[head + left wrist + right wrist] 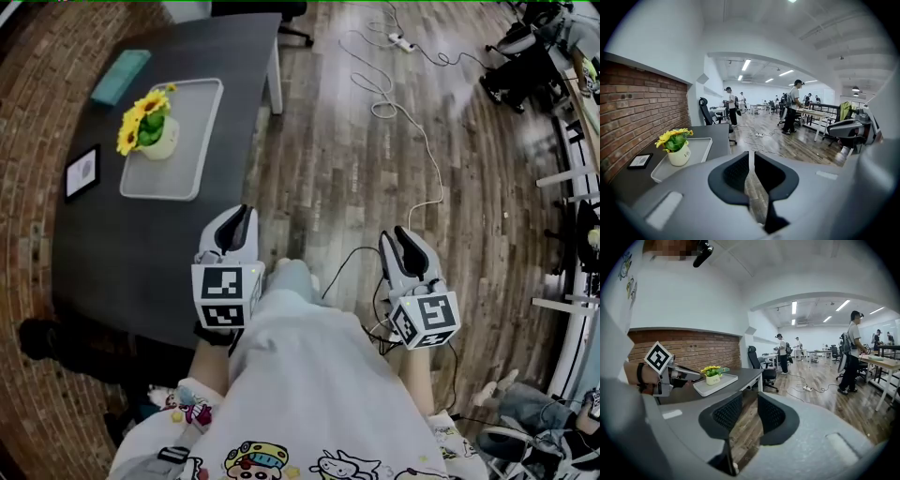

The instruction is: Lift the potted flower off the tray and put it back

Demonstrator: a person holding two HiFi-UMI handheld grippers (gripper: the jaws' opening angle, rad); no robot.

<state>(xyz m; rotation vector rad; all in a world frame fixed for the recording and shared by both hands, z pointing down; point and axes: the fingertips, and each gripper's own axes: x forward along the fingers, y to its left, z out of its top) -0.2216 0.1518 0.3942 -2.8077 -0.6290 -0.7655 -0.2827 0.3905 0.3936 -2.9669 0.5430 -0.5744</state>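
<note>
Leaving the potted flower (pixel 148 124) standing on the tray (pixel 194 127) on the table (pixel 122 253). Holding the left gripper (pixel 236 218) closed and empty, the right gripper (pixel 400 236) slightly parted and empty, both well apart from it.

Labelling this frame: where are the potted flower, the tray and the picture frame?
potted flower (pixel 163 145), head view, its white pot.
tray (pixel 193 112), head view, bare right part.
picture frame (pixel 82 172), head view, its middle.
</note>
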